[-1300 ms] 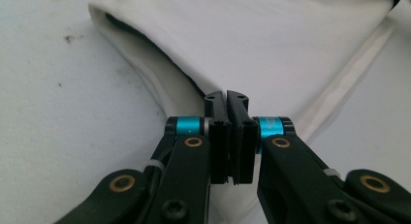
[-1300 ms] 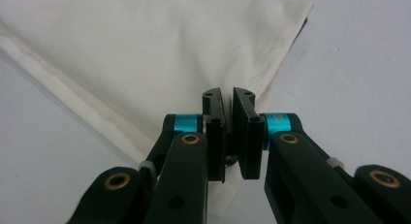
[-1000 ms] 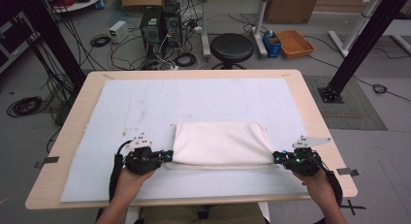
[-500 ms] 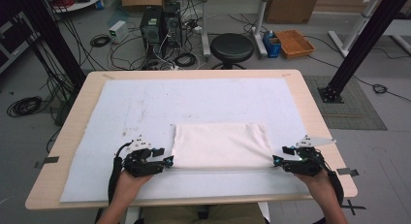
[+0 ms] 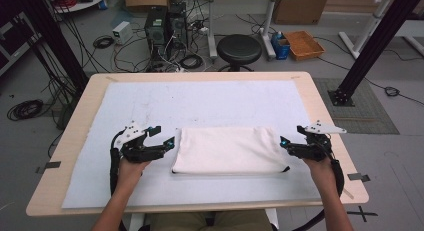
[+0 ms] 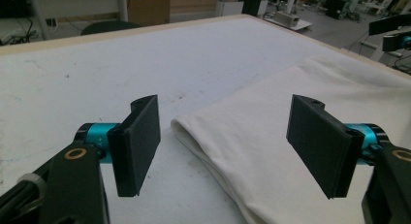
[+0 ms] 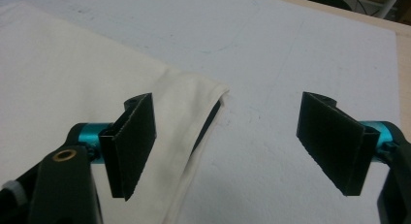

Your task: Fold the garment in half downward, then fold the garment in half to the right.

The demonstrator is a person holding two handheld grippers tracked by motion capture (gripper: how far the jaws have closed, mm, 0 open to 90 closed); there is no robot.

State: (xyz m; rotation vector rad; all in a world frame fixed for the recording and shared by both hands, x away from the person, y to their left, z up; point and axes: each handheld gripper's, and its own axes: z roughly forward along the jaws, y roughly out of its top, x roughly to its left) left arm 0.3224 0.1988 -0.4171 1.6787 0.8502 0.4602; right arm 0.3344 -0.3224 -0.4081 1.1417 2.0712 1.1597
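The folded cloth (image 5: 229, 150) lies flat on the near half of the white mat (image 5: 200, 101), between the two grippers; the left gripper (image 5: 167, 143) sits just off its left edge, the right gripper (image 5: 283, 143) just off its right edge; both have just been opening, jaws now wide, gripping nothing.

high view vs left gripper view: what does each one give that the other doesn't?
High view alone: the whole folded white cloth lying flat on the white mat, a hand-held gripper at each short end, left hand-held gripper and right hand-held gripper, plus the stool behind the table.

Left gripper view alone: close up, the cloth's rounded fold edge with layers, lying past its own open jaws, untouched.

Both: cloth, mat, left hand-held gripper open.
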